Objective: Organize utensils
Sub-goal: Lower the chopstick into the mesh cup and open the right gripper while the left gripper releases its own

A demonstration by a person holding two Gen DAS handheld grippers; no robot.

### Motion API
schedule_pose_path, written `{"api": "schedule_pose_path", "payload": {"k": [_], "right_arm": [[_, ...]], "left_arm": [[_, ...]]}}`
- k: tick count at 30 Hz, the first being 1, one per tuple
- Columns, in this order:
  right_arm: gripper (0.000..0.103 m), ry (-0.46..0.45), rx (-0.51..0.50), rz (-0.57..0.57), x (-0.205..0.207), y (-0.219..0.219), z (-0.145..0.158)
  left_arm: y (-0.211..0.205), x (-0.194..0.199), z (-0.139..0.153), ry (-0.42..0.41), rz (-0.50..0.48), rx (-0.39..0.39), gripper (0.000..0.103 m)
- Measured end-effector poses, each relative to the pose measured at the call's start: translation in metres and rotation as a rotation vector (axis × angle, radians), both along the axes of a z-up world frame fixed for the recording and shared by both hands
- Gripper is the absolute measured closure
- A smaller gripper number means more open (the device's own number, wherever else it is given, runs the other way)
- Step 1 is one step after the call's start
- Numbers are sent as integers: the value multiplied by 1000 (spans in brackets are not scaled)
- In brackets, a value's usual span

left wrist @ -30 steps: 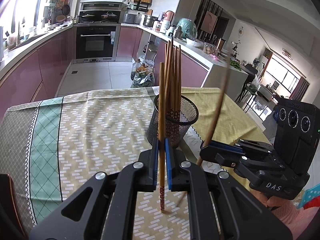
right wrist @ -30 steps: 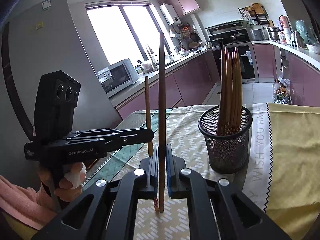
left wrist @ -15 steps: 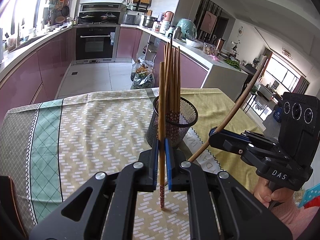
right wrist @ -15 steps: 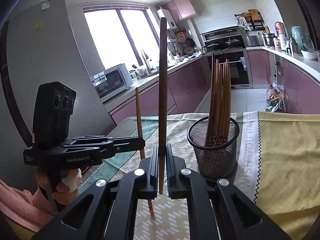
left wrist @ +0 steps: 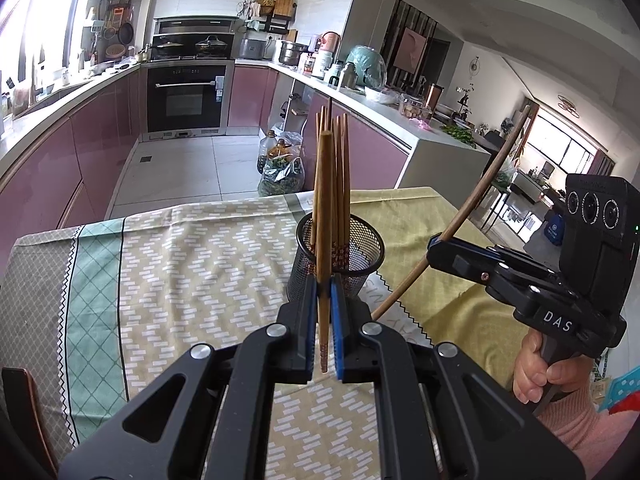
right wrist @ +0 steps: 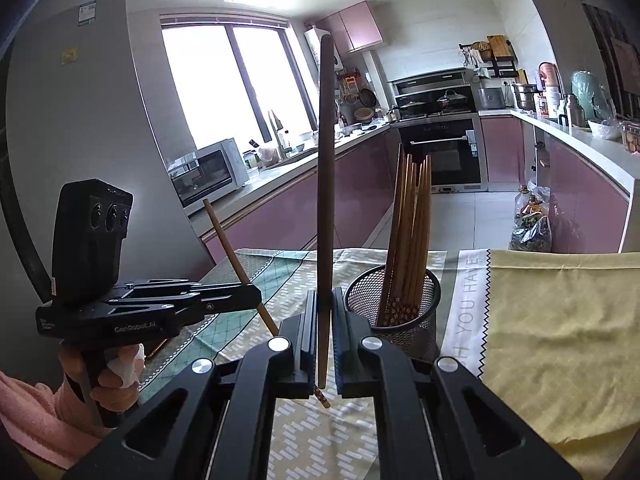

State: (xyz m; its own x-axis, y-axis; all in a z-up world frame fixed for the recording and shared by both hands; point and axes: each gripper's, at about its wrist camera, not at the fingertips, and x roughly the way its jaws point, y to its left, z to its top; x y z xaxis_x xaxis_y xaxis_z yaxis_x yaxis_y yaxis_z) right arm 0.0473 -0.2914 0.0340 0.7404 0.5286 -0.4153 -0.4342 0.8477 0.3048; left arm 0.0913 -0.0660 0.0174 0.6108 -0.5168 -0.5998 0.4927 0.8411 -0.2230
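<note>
A black mesh holder [left wrist: 340,256] [right wrist: 394,308] stands on the table with several brown chopsticks upright in it. My left gripper [left wrist: 324,292] [right wrist: 256,300] is shut on one chopstick [left wrist: 325,208], just in front of the holder. In the right wrist view that chopstick [right wrist: 232,248] leans with its top to the left. My right gripper [right wrist: 324,308] [left wrist: 432,250] is shut on another chopstick [right wrist: 324,160] [left wrist: 476,200], to the right of the holder. Its lower end hangs above the cloth.
A patterned tablecloth [left wrist: 192,264] covers the table, with a yellow cloth [right wrist: 560,320] on the right. A chair back [left wrist: 24,400] shows at the near left edge. A hand [left wrist: 536,372] holds each gripper's handle. Kitchen counters and an oven lie beyond.
My right gripper has risen with its chopstick, whose tip has left the cloth. The chopstick in my left gripper has gone from upright to leaning. The holder has not moved.
</note>
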Motion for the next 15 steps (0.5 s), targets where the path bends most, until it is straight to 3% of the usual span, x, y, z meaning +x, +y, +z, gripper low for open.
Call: {"api": "schedule_pose_path", "payload": {"k": [15], "right_arm": [[97, -49, -24, -44, 4, -16, 19]], "left_arm": [[9, 0, 37, -63, -9, -60, 96]]}}
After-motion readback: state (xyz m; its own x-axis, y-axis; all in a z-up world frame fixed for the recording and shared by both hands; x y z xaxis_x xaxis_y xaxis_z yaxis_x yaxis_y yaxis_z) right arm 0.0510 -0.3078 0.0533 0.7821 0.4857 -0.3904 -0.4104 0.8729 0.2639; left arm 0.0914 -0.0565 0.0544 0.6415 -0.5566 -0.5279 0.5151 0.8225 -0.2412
